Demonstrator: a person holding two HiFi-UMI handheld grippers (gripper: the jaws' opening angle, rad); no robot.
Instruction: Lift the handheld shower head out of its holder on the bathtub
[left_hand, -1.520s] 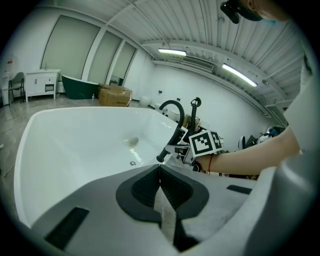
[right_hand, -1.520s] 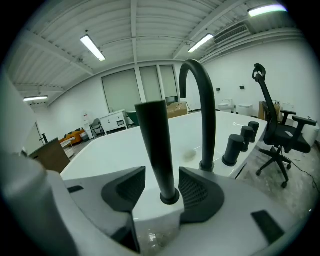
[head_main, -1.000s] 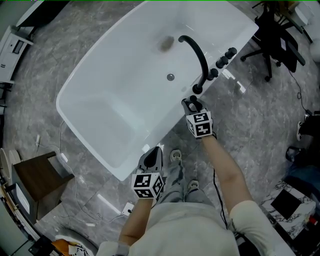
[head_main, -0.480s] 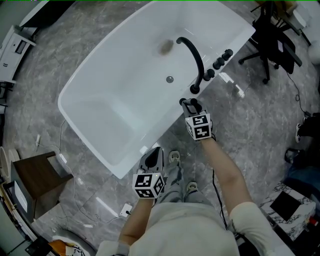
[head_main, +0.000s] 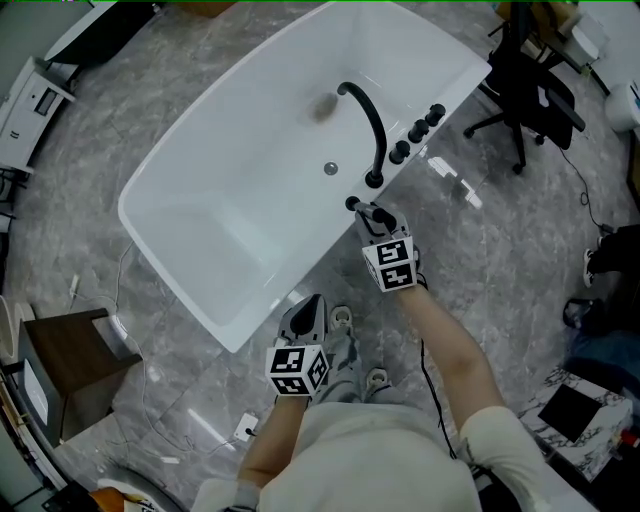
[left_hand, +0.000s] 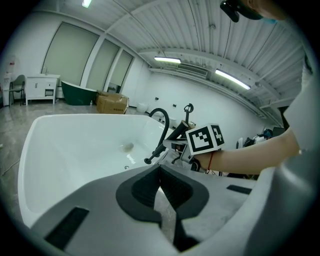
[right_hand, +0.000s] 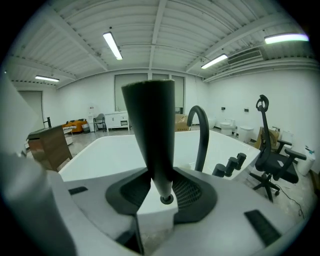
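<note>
Shower head (right_hand: 150, 120): pinched at its slim neck, the sensible hold, by right gripper (right_hand: 162, 190) jaws, beside bathtub (head_main: 230, 210) rim | rigid, smooth, probably slippery and light | left gripper (left_hand: 161, 185) jaws pressed together, empty

Right gripper (head_main: 371, 214) on shower head (head_main: 353, 205) beside bathtub (head_main: 225, 185)

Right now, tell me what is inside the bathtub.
Only a drain and a small round fitting show in the bathtub; the black spout covers a strip of its wall.
</note>
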